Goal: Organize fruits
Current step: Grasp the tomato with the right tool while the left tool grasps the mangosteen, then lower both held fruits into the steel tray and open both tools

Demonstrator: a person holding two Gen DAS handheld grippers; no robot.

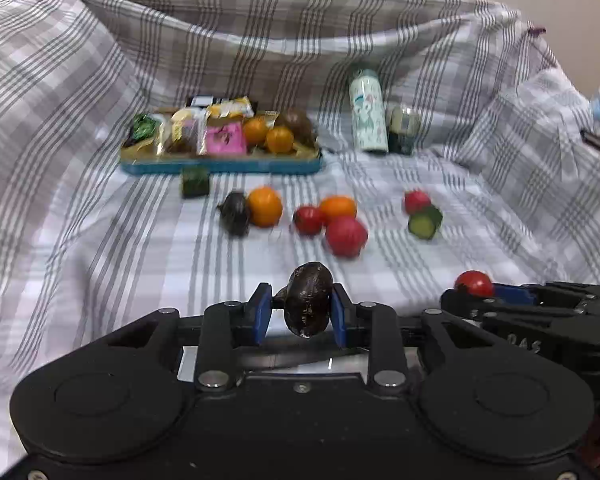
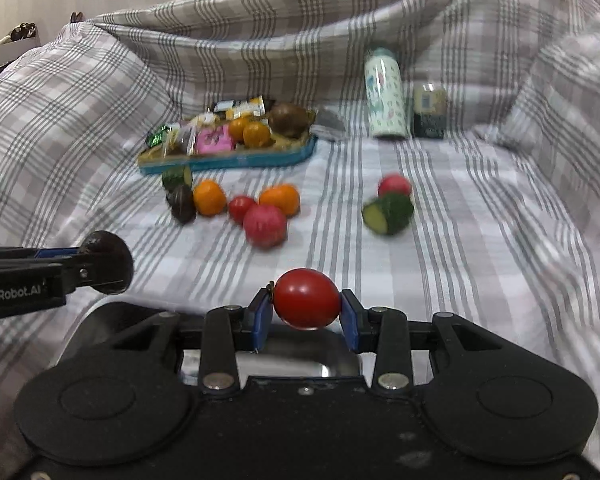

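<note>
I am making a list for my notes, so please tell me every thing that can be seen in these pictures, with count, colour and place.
Avocado: 1, dark brown, held in left gripper.
Tomato: 1, red, held in right gripper.
Loose avocado: 1, dark, on cloth, touching an orange.
Loose oranges: 2, orange, mid cloth.
Loose red fruits: 3, red, mid cloth and right.
Cucumber pieces: 2, green, one right, one before tray.
Tray: 1, blue, rear left; holds snack packets, two oranges, a brown fruit.
Bottle: 1, pale patterned, rear.
Jar: 1, dark, beside bottle.
Checked cloth: 1, grey-white, underneath everything.
Left gripper: black, blue pads.
Right gripper: black, blue pads.
</note>
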